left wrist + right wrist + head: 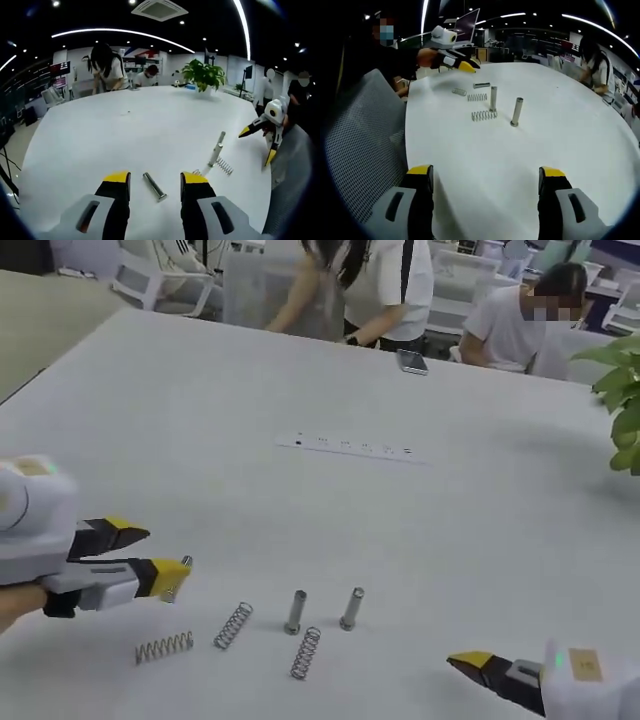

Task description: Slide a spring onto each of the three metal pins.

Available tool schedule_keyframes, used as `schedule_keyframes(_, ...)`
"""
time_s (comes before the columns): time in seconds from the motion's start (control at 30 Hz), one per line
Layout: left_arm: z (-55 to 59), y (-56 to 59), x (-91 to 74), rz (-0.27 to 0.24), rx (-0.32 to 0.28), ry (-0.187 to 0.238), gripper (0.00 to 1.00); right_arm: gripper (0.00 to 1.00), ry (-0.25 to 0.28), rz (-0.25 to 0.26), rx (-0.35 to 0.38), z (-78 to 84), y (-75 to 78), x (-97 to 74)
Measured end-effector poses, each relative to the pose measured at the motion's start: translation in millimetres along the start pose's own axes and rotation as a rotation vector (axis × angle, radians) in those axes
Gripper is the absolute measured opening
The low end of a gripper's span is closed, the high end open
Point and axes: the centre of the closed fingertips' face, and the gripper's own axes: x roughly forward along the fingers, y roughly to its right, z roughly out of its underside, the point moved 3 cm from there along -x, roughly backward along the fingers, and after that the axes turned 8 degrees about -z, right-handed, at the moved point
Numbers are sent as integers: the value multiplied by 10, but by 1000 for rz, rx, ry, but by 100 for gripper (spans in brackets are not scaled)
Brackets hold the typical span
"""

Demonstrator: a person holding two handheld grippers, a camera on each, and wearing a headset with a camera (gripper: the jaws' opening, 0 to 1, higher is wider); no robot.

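Nearest, the left gripper (156, 179), jaws open, flanked a fallen pin (154, 186) left of two upright pins (296, 611); three springs (305, 652) lay beside them; the right gripper (485, 172) gaped empty.

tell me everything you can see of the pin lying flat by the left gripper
The lying pin is a short, silvery metal rod with a smooth round shaft and a wider flange at one end. It lies on its side on the white table, with nothing slid onto it. It sits between the open jaws of the left hand-held gripper, close to their yellow tips. Whether a jaw touches it cannot be told.
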Motion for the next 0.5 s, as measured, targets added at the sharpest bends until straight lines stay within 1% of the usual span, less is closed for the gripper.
schedule_keyframes(0.17,20,-55,74,-23,-9,-25,31,86,0,4,-1,-2,4,-3)
schedule_keyframes(0.23,41,-64,111,-30,-7,-42,29,86,1,6,-1,-3,7,-6)
schedule_keyframes(0.33,69,-53,160,-33,3,-67,27,85,6,8,2,-4,13,-12)
schedule_keyframes(0.5,100,7,251,-28,36,-99,24,85,5,10,1,-4,18,-18)
